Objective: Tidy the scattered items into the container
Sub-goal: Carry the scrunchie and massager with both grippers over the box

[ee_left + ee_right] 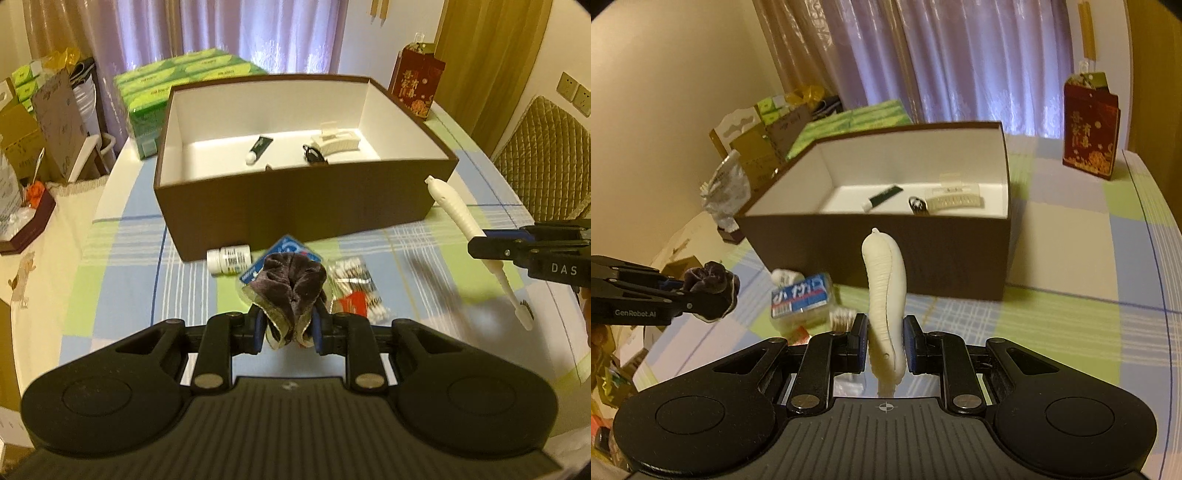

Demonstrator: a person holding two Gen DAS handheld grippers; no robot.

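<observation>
My left claw [288, 328] is clamped on a dark purple velvet scrunchie [293, 282], lifted above the desk [122, 266]. My right claw [885, 341] pinches a white brush [884, 291] by its handle, the thick end pointing ahead. The brown box [295, 206] sits just ahead of both claws, holding a small tube [258, 147] and a cream hair clip [336, 142]. Below my left claw lie a white bottle [227, 258], a blue packet [284, 249] and bagged cotton swabs [352, 280].

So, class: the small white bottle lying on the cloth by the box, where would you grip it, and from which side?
Grip the white bottle across its round body, coming from above. It lies on its side near the box wall, and a blue packet crowds its cap end.
</observation>
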